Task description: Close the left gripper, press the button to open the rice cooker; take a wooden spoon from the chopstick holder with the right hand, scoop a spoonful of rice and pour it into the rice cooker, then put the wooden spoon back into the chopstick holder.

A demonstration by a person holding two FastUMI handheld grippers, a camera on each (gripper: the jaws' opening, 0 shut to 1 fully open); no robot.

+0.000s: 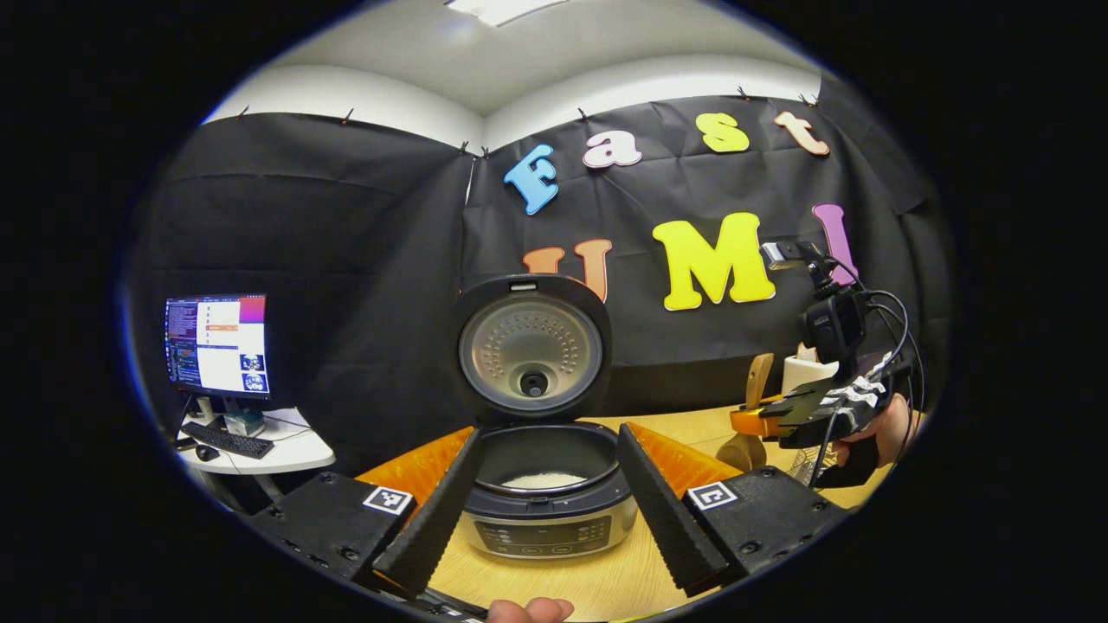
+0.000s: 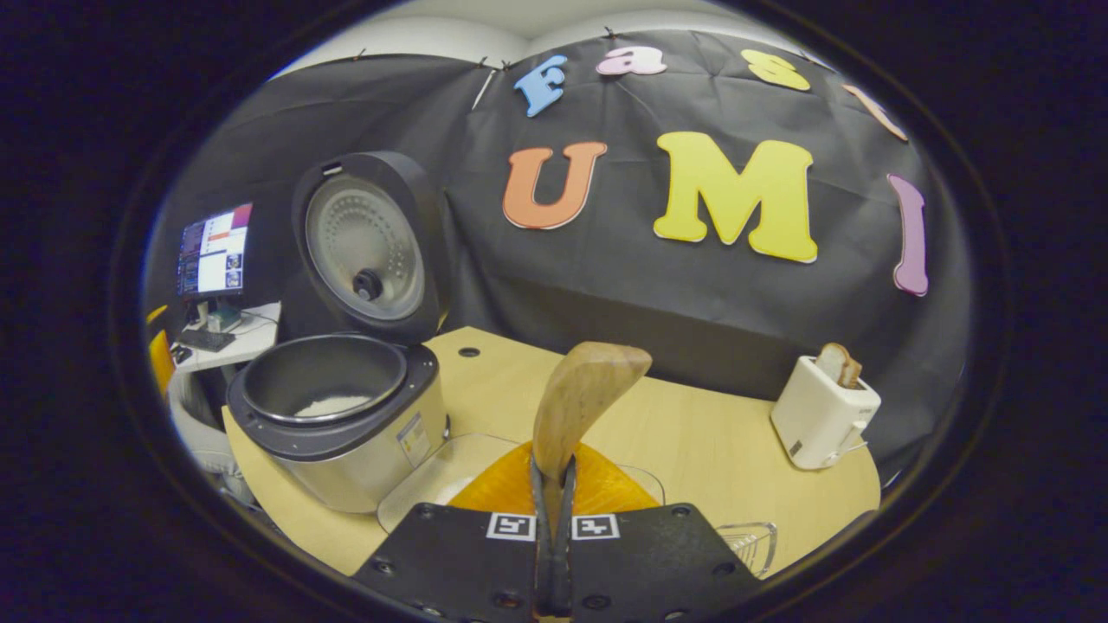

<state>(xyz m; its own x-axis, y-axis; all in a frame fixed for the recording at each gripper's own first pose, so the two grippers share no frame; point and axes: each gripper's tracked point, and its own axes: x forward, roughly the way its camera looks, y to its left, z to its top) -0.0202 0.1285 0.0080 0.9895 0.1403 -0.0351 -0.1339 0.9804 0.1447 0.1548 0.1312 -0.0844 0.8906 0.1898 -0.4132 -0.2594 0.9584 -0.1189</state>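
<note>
The rice cooker (image 1: 545, 519) stands open on the wooden table, lid (image 1: 530, 346) upright, with a little white rice (image 1: 544, 479) in its pot. My left gripper (image 1: 548, 431) is open, one finger on either side of the cooker's front, touching nothing. To the right, a hand holds my right gripper (image 1: 779, 415), which carries the wooden spoon (image 1: 759, 376). In the right gripper view the right gripper (image 2: 554, 472) is shut on the wooden spoon (image 2: 582, 389), whose broad end rises ahead. The open rice cooker (image 2: 346, 433) is to its left.
A clear glass bowl (image 2: 424, 489) lies under the right gripper, beside the cooker. A white toaster (image 2: 822, 415) with bread in it stands at the table's far right. A clear holder (image 2: 749, 543) shows at the lower right. A monitor (image 1: 216, 344) sits on a small white table off left.
</note>
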